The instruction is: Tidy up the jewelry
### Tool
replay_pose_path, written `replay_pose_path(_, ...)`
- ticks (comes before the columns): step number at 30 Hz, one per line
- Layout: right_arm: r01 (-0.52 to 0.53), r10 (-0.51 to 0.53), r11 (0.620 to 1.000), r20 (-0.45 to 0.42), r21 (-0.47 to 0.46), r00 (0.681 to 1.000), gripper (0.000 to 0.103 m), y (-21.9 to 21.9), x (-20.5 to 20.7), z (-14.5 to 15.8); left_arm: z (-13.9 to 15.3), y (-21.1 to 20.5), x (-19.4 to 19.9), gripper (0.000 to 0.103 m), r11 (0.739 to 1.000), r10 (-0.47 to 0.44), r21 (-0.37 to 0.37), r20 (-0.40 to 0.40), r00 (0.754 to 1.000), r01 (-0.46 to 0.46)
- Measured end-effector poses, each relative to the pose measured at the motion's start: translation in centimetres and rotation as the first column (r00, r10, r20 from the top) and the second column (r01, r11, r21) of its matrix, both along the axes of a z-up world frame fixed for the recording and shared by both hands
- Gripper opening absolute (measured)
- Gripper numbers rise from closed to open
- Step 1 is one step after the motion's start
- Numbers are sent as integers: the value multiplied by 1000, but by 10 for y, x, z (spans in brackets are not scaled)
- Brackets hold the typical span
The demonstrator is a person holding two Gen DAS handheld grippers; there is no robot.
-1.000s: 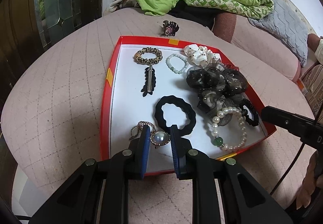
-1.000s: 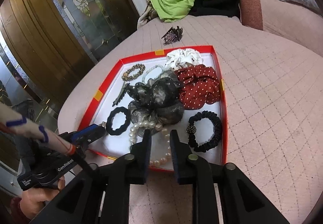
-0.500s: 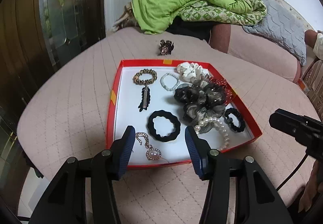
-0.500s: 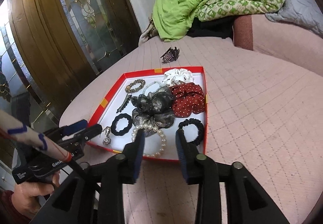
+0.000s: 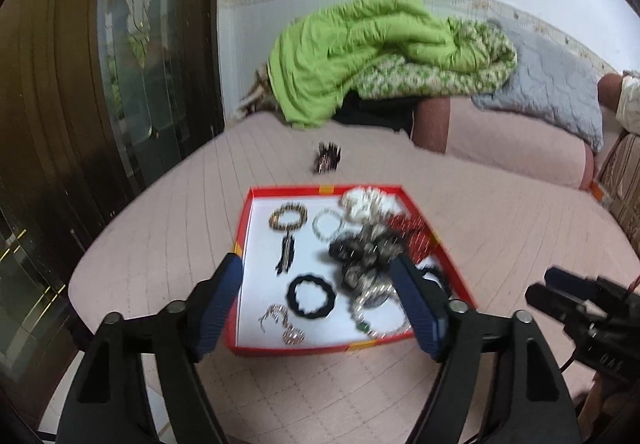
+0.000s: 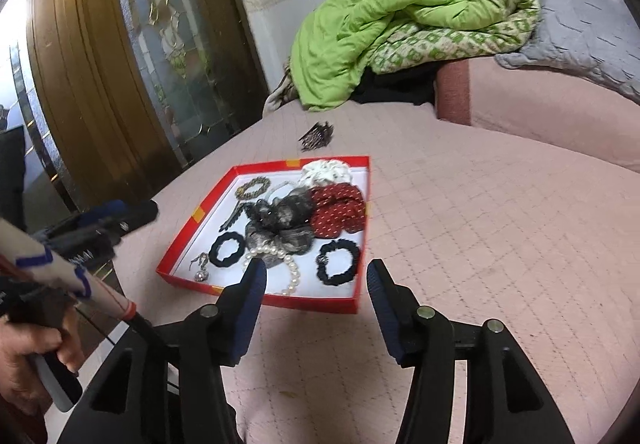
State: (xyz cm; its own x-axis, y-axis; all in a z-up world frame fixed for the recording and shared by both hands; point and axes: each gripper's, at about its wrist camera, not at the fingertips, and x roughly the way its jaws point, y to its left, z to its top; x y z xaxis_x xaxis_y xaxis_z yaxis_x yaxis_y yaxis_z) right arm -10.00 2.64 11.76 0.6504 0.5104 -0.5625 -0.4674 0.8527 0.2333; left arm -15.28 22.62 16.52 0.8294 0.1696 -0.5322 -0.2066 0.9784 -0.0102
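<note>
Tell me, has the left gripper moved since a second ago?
Yes. The left gripper has pulled up and back from the red cardboard tray, which looks smaller and farther now, and its jaws have opened wide, empty.

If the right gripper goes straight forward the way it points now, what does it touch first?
Probably the near wall of the red tray, then the pearl bracelet and black scrunchie just inside. The right gripper is open and empty; depth is uncertain.

Both wrist views look down from near, sharing the red tray (image 5: pixel 242 240) (image 6: pixel 182 240).
</note>
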Motion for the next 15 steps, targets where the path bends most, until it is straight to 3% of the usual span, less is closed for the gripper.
replay_pose_path(2,20,-21,1000,22,8,1000,58,-7,-4,5,10,-9,-5,96,1000,20,17,42,999,-21)
replay_pose_path(4,40,-40,999,60,15,997,64,-14,-11,11,18,-21,-13,101,998,38,41,91,995,-42)
replay_pose_path(7,57,-59,998,121,18,991,76,-22,-23,20,21,-36,-22,103,996,63,60,123,990,-71)
replay_pose_path(11,77,-77,997,169,9,983,80,-30,-37,25,10,-47,-26,103,988,136,62,116,984,-144)
replay_pose_path(15,101,-96,995,180,-15,979,83,-34,-43,23,-5,-50,-26,103,972,200,114,68,977,-207)
